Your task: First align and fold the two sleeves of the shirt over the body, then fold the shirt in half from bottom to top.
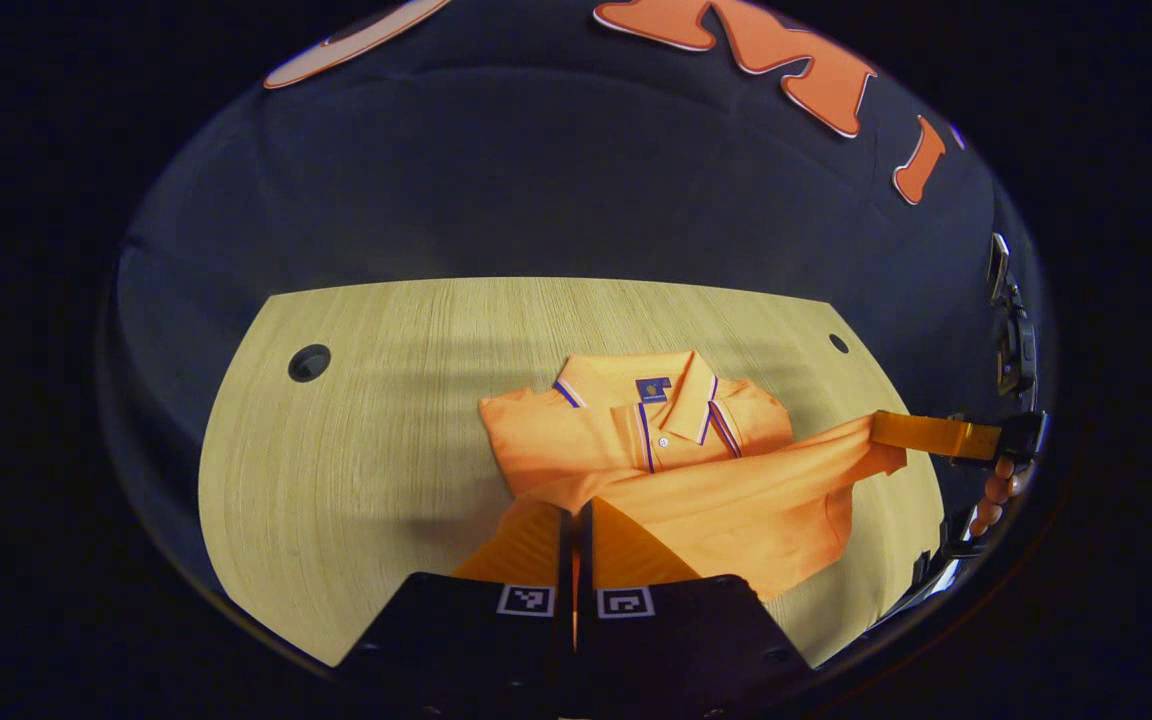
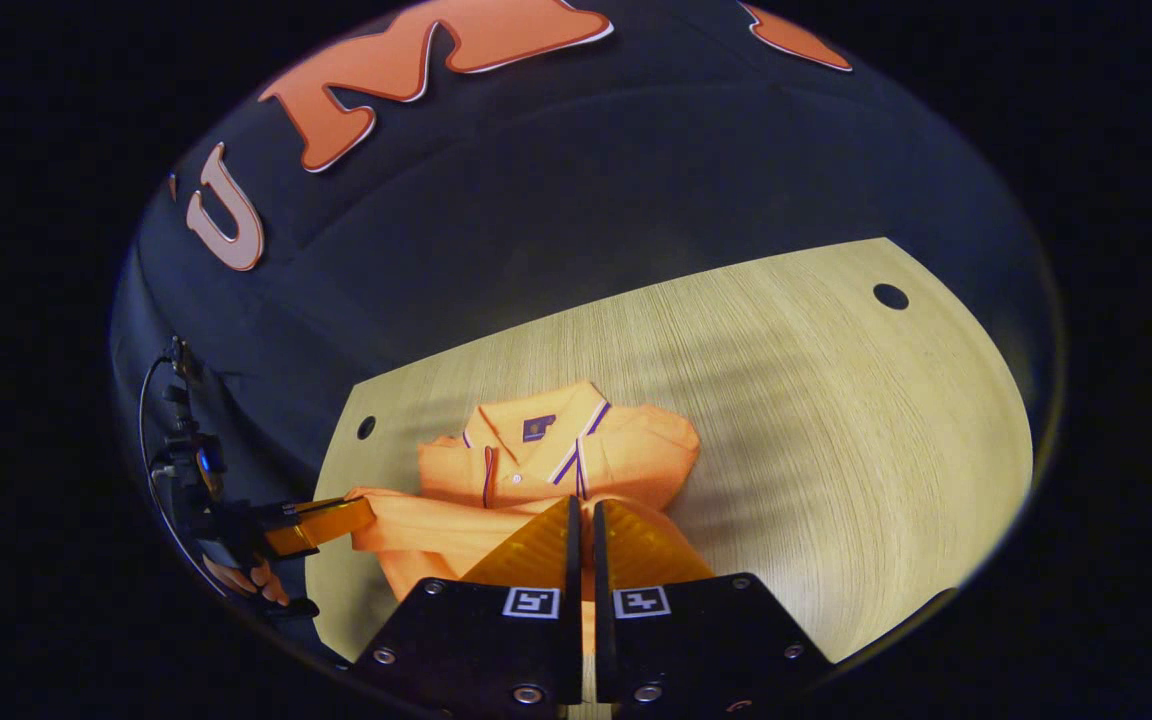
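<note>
The left gripper (image 1: 574, 520) and right gripper (image 2: 581, 515) each pinch a bottom corner of the shirt (image 1: 636, 450), lifted toward its collar near the worktop's (image 1: 356, 420) far edge. Uneven travel risks a skewed fold; a slipping hem would drop short.

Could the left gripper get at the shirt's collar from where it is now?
Probably yes. The collar lies uncovered on the table, just beyond the left gripper. But its jaws are closed on the lifted hem of the shirt, so it would have to let go first.
</note>
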`<state>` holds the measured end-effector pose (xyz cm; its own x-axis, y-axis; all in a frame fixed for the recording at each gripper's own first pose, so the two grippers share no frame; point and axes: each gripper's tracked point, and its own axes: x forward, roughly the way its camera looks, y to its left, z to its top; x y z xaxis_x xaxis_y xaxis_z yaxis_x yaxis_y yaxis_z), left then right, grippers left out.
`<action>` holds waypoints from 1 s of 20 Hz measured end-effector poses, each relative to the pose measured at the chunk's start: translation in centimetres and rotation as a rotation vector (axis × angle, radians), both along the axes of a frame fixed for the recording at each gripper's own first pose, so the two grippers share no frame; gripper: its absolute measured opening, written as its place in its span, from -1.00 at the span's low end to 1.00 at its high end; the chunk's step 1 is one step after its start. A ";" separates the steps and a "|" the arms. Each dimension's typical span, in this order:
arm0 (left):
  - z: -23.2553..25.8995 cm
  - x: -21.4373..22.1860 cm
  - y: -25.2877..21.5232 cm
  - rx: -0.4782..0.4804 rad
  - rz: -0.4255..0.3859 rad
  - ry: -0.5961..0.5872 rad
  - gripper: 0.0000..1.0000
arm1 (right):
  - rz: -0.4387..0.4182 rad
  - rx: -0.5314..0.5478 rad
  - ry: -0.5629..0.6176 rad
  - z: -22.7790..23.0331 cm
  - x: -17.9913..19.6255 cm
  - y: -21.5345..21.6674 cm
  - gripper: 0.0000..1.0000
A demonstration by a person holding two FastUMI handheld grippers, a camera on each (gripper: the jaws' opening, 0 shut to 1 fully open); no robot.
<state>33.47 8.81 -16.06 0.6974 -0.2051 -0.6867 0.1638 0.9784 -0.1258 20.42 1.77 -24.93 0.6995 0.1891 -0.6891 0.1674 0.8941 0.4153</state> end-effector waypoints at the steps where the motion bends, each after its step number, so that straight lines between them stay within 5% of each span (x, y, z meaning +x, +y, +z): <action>1: -0.2 0.9 0.0 0.013 -0.008 0.000 -0.98 | -0.004 0.003 0.010 -0.3 0.6 0.1 -0.89; 11: -1.4 8.1 2.1 0.022 0.080 0.023 -0.94 | -0.061 -0.095 -0.011 0.3 8.5 -2.5 -0.89; 12: -1.0 8.5 2.5 0.024 0.094 0.024 -0.85 | -0.069 -0.098 0.010 -0.1 8.1 -2.6 -0.91; 13: -0.7 8.7 2.4 0.020 0.099 0.006 -0.23 | -0.079 -0.111 0.030 0.2 7.4 -3.1 -0.90; 15: 0.7 8.3 3.0 0.028 0.100 -0.026 1.00 | -0.098 -0.161 -0.011 0.3 6.6 -4.3 -0.07; 16: 1.1 8.0 2.9 0.037 0.110 -0.044 1.00 | -0.102 -0.176 -0.039 0.9 5.8 -4.5 0.41; 20: 4.1 5.0 2.3 0.068 0.132 -0.151 0.97 | -0.108 -0.213 -0.127 3.9 1.6 -5.2 0.81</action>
